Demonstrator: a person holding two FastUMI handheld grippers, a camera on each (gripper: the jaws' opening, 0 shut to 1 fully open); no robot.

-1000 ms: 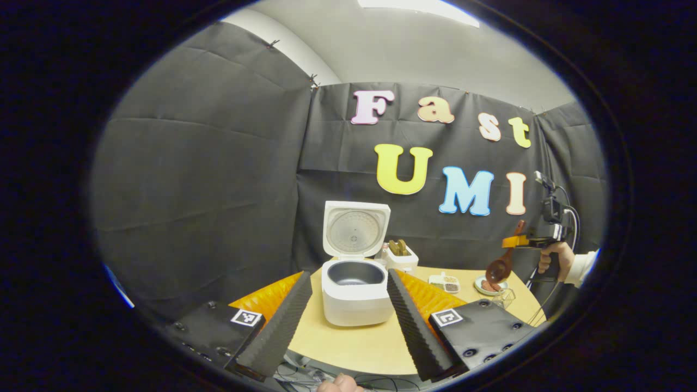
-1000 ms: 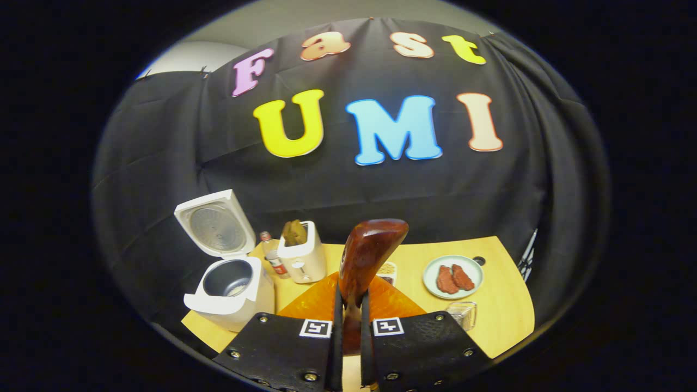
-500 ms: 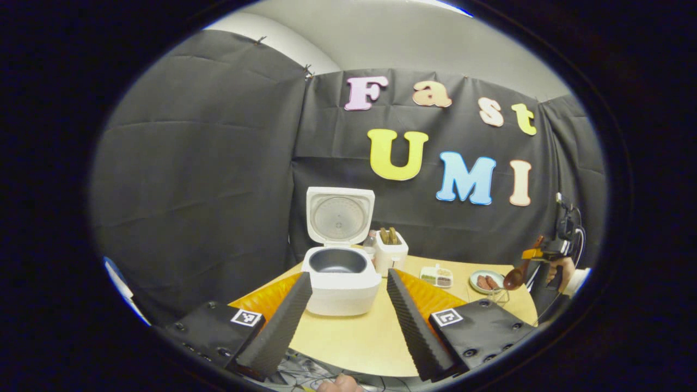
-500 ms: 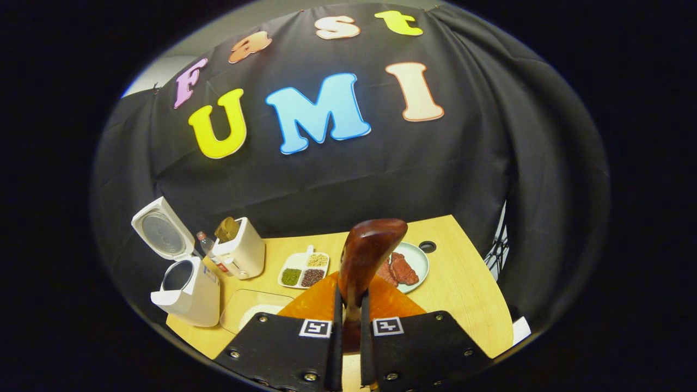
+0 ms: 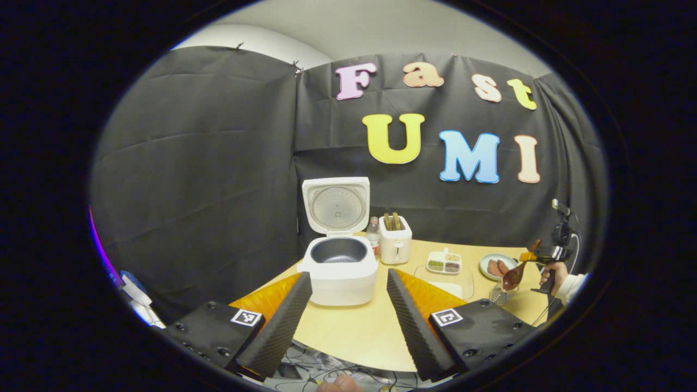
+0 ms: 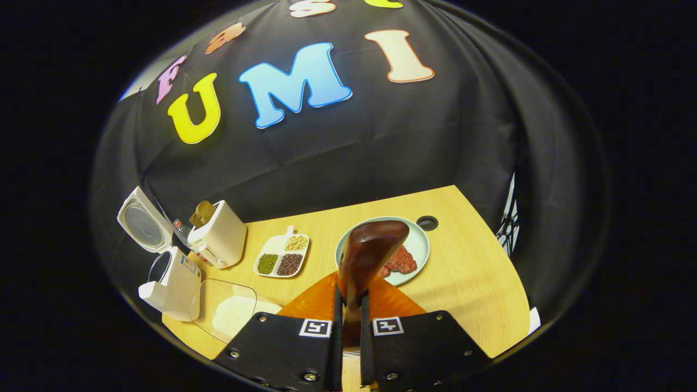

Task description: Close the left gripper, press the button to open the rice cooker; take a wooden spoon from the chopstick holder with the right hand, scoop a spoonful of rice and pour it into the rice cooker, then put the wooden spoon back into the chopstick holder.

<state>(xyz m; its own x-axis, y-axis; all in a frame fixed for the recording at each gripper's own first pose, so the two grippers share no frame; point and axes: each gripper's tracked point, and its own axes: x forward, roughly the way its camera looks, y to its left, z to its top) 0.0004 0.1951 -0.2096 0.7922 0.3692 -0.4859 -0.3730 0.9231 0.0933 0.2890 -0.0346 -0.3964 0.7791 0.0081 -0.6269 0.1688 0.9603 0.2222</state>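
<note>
Right gripper: clenched on the wooden spoon, both fingers pressing its handle, bowl standing forward and up. Since a second ago its view has swung away from the rice cooker to the far right end of the worktop; the cooker, formerly close by, now sits at the left margin. In the left gripper view the right gripper has dropped from well above the worktop to just over the wire chopstick holder, spoon bowl pointing down at it. Judgement: the pour is done and the return of the spoon is in hand.

Left gripper: released, fingers spread wide, holding nothing, withdrawn further from the cooker than before.

Position of task items, taking the rice cooker as landmark: it stands directly beyond the left gripper, lid upright, pot exposed; whether rice lies inside cannot be told. To its right, a clear tray of rice just beside it. Behind that, a toaster, then a divided dish of beans, then a plate of meat under the spoon bowl. The chopstick holder lies farthest right, near the worktop edge.

Remaining: lower the spoon into the holder and release it.
</note>
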